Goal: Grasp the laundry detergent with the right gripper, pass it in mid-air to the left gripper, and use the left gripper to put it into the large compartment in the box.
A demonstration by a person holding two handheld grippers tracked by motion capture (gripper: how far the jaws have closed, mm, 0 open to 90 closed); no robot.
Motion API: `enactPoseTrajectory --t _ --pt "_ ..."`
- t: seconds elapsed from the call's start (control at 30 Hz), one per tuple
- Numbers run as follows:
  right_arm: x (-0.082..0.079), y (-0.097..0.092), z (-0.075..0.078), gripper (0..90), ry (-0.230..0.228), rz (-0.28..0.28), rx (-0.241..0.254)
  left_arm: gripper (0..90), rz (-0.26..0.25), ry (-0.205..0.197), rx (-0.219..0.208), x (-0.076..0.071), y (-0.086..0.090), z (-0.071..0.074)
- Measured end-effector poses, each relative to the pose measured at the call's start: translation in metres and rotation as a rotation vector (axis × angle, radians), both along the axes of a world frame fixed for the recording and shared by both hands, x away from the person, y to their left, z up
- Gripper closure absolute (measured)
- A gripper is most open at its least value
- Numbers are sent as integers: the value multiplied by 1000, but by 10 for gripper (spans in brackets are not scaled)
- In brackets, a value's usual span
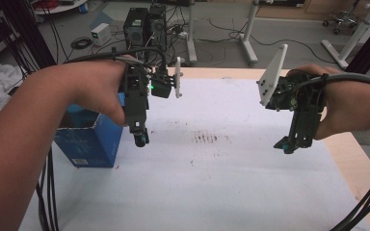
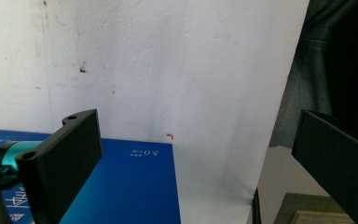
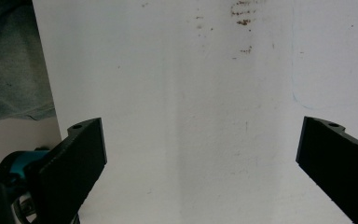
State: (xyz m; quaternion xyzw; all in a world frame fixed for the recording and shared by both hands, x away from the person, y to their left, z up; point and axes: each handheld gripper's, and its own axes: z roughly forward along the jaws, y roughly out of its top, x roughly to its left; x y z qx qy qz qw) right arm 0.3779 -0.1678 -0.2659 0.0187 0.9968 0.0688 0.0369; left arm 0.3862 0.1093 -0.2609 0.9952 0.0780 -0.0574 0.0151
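My left gripper (image 1: 141, 138) hangs above the white sheet (image 1: 212, 183) just right of a blue box (image 1: 89, 142). In the left gripper view its jaws stand wide apart with nothing between them, and the blue box (image 2: 126, 186) lies below. My right gripper (image 1: 286, 144) is held over the right part of the sheet. The right gripper view shows its jaws wide apart over bare white sheet (image 3: 191, 116), empty.
Brown stains (image 1: 211, 138) mark the middle of the sheet. The wooden table edge (image 1: 361, 163) shows at the right. Computer towers (image 1: 144, 26) and cables stand on the floor behind the table. Black cables (image 1: 46, 202) hang at the left.
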Motion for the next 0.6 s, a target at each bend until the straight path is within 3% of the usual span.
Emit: enactPoseTrajectory --t 0.43,0.6 --pt "-2 -3 -2 6 -1 1 9 16 4 2 10 0 -6 0" --pt "-3 -5 -4 6 -6 -2 27 16 8 -25 12 -1 -5 0"
